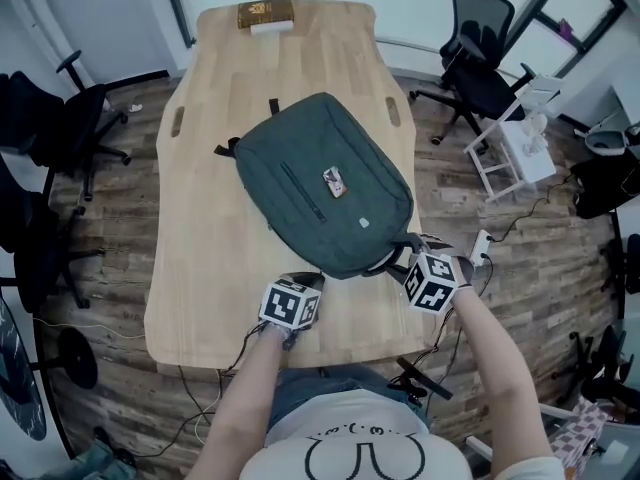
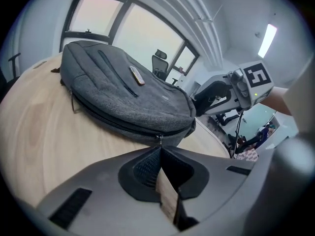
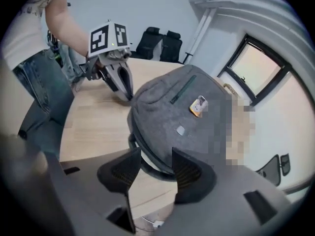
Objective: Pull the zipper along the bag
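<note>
Looking at the near edge of the bench (image 1: 200, 298), low in the head view, I see the left gripper (image 2: 160, 150) with its jaws pressed fully together. The small metal zipper pull (image 2: 159, 140) appears to run straight into their tips, so I take it as pinched there. Just to the right in that view, the right gripper (image 3: 155, 154) has its jaws well apart around the bag's dark handle loop (image 3: 150, 168), and the pads do not press on it.

The bag (image 1: 320, 183) lies flat and slanted in the middle of the bench, its near corner between the two grippers. It looks soft and light, a limp fabric shell that would likely bunch or slide on the smooth wood if the pull is dragged with nothing holding it back. The tab is thin and probably slick, so it wants a firm pinch close to its base. The handle loop or the near seam looks the sensible place to brace with the other jaws. The zipper track (image 2: 108, 118) curves round the side wall, and I'd expect it to drag at the corner.

It is a grey-green woven backpack with a slanted front pocket zip (image 1: 300, 190) and a small orange and white tag (image 1: 335, 181). Beyond it, at the top of the head view, a brown box (image 1: 266, 13) sits at the bench's far end.
</note>
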### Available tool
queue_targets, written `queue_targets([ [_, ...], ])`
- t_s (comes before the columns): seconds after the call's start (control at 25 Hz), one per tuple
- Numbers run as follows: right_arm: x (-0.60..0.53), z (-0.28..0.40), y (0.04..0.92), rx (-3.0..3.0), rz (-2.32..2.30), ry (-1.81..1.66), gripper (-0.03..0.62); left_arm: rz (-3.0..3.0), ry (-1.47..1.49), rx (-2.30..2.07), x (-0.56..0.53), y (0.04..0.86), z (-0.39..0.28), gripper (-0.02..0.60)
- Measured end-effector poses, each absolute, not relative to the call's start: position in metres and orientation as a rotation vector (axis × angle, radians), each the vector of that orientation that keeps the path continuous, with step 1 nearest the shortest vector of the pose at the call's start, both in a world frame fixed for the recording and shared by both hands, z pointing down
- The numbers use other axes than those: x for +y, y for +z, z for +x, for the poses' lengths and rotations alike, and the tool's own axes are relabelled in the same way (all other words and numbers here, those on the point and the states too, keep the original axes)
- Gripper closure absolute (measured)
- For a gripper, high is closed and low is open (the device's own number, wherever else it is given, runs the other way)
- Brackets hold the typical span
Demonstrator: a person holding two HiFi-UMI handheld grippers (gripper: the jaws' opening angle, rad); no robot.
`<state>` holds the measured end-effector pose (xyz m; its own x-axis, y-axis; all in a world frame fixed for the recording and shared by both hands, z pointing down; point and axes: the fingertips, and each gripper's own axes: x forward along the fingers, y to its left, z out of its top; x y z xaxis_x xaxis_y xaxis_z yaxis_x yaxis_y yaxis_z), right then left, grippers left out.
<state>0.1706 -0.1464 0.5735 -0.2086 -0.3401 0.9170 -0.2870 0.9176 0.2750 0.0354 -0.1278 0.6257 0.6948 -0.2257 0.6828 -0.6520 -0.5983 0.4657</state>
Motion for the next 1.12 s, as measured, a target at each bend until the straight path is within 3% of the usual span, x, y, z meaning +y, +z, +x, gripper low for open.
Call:
queue_targets([
  [0.24,-0.132,0.122,0.582,-1.896,0.427,-0.059,0.347,2.263,0.833,-0.598,-0.124,0.624,0.073,0.566],
  [0.36,-0.137,0.117,0.592,-1.886,0.441,-0.074,0.422,2.297,0.882,-0.600,-0.124,0.624,0.078,0.568],
  [0.6,-0.134,0.119,0.598,-1.898,0.459,-0.088,0.454,2.378,1.003,-0.635,-0.122,0.624,0.072,0.568],
  [1.12,-0.127,0.114,0.603,-1.858,0.370,-0.147,0.470,2.289,1.027,-0.827,-0.177,0.638,-0.008,0.566],
])
